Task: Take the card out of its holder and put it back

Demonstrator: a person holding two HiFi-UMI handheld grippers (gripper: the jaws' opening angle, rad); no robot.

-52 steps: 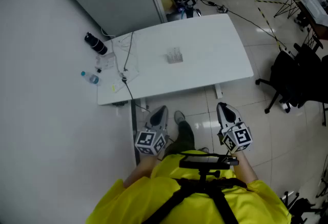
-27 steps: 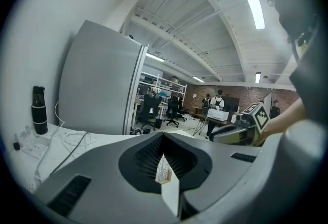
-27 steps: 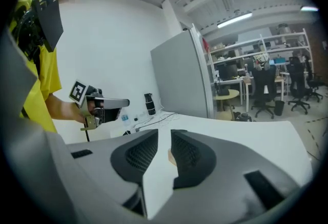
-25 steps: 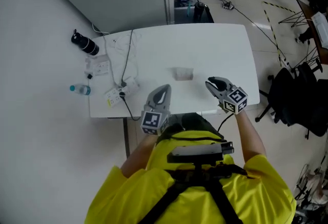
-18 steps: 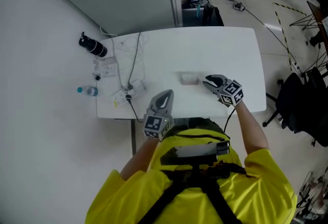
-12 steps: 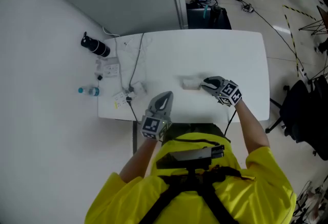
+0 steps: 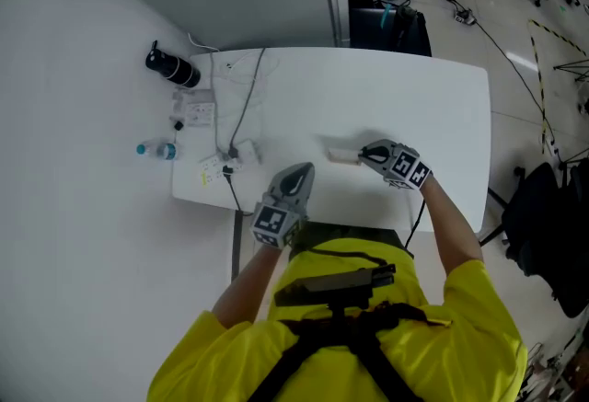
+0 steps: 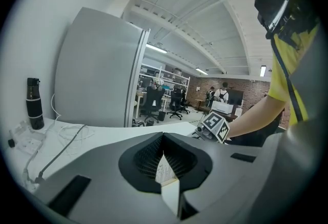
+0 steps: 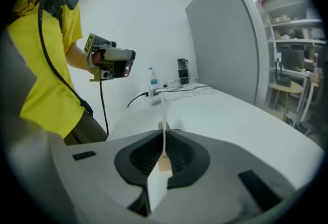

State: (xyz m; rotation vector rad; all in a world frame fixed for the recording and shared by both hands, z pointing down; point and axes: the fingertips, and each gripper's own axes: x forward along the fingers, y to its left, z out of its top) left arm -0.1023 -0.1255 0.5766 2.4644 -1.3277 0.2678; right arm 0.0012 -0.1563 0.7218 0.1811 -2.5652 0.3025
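Person: steps from well back of the table (image 7: pixel 414 106) up to its near edge.
Right gripper (image 7: pixel 366 153): goes from over the floor beside the body to over the table, tips now at the holder (image 7: pixel 342 155) near the near edge; its jaws are closing, the card (image 9: pixel 163 115) edge-on between them.
Left gripper (image 7: pixel 301 172): comes from over the floor to just over the near edge, left of the holder and apart from it.
Card: earlier clear of both grippers, now inside the right jaws.
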